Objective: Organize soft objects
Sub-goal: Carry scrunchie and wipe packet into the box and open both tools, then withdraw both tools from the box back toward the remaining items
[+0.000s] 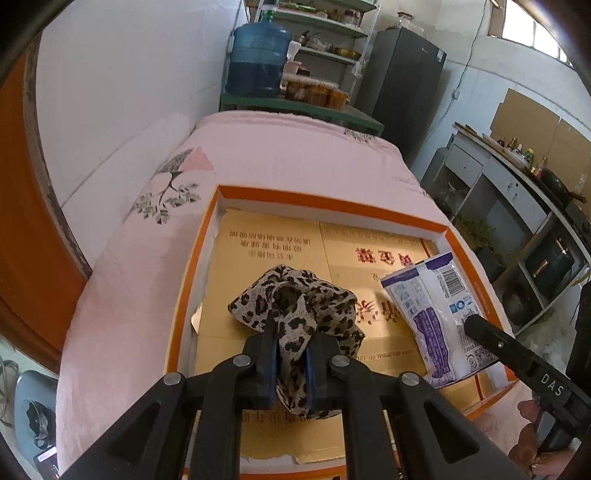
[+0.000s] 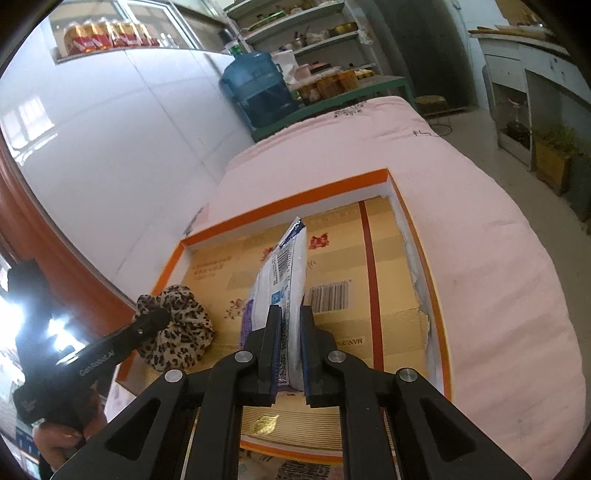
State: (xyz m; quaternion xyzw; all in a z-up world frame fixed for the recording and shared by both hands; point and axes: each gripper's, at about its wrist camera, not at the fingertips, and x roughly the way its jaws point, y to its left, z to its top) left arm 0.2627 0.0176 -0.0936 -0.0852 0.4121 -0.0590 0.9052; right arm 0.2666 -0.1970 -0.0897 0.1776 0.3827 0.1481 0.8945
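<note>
Kitchen-type room, white wall on one side, blue water jug [image 1: 258,59] on a green stand past the far end of a table under a pink cloth [image 1: 295,162]; dark fridge [image 1: 406,85] and wire shelves [image 1: 325,33] with jars behind. On the cloth sits a shallow orange-rimmed box [image 1: 328,203], floor lined with flattened brown cardboard [image 1: 273,240] printed with red and dark characters and a barcode. Left gripper [image 1: 291,325] clamped on a leopard-print cloth [image 1: 295,299], fabric bunched between the blue-padded fingers and spilling forward over the cardboard, inside the box toward its left-near part. Right gripper [image 2: 288,317] closed on a white and purple plastic packet [image 2: 284,273] with a barcode, held edge-up and tilted, over the box interior; cannot tell if its lower end touches the cardboard. In the left wrist view the packet [image 1: 439,314] shows to the right of the leopard cloth, close but not touching, with one right-gripper finger across it. In the right wrist view the leopard-print cloth [image 2: 177,325] is at the box's left-near corner with a left-gripper finger across it. Counter with bottles and potted plants along the far right wall.
</note>
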